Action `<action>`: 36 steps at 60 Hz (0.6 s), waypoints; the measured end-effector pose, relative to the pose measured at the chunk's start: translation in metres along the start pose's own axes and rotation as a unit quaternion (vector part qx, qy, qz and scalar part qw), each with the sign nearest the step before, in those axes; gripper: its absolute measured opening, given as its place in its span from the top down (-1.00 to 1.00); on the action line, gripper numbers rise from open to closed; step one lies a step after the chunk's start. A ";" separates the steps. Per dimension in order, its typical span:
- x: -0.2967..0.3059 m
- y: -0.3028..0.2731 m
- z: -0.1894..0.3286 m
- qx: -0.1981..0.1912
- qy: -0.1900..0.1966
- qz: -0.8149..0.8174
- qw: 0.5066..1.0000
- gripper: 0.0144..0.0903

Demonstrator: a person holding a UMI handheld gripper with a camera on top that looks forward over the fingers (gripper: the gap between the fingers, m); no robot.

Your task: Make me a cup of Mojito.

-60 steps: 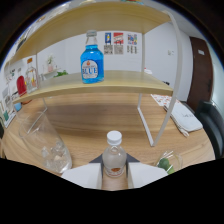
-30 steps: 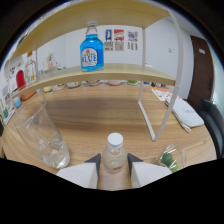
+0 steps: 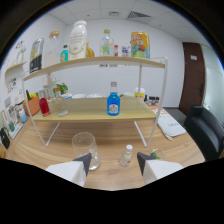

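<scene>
- The worktop [image 3: 55, 150] is a wooden surface carrying a two-level shelf rack [image 3: 95, 107] on white legs; everything for the drink sits on or under it.
- The rack's upper shelf holds tall containers, among them a large white jug [image 3: 77, 41], a pale bottle [image 3: 105, 42] and a yellow can [image 3: 139, 45]. I cannot read their labels.
- The rack's lower shelf carries a blue bottle [image 3: 113, 104] near its middle, with a small red bottle [image 3: 44, 106] and a clear jar [image 3: 61, 106] well apart to one side.
- An empty clear glass [image 3: 84, 148] stands upright on the worktop just ahead of one of my fingers; I see no liquid in it.
- A small clear bottle with a white cap [image 3: 126, 156] stands upright on the worktop between and just beyond my fingers, beside the glass but apart from it.
- My gripper [image 3: 114, 161] is spread wide and holds nothing; neither finger touches the small bottle or the glass.
- A small green item [image 3: 155, 154], possibly lime or mint, lies near the other finger; too small to identify.
- Judgement on the step: the glass reads as unfilled, so the drink is at an early stage, and I am between ingredients with a free gripper.
- Judgement on the next move: I must choose one ingredient, most plausibly the blue bottle on the lower shelf or the small capped bottle. Reaching the shelf means coming in level under the upper board, centring the bottle between the fingers, and keeping clear of the glass.
</scene>
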 end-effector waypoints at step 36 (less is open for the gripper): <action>-0.146 -0.066 -0.082 0.026 -0.016 0.002 1.000 -0.86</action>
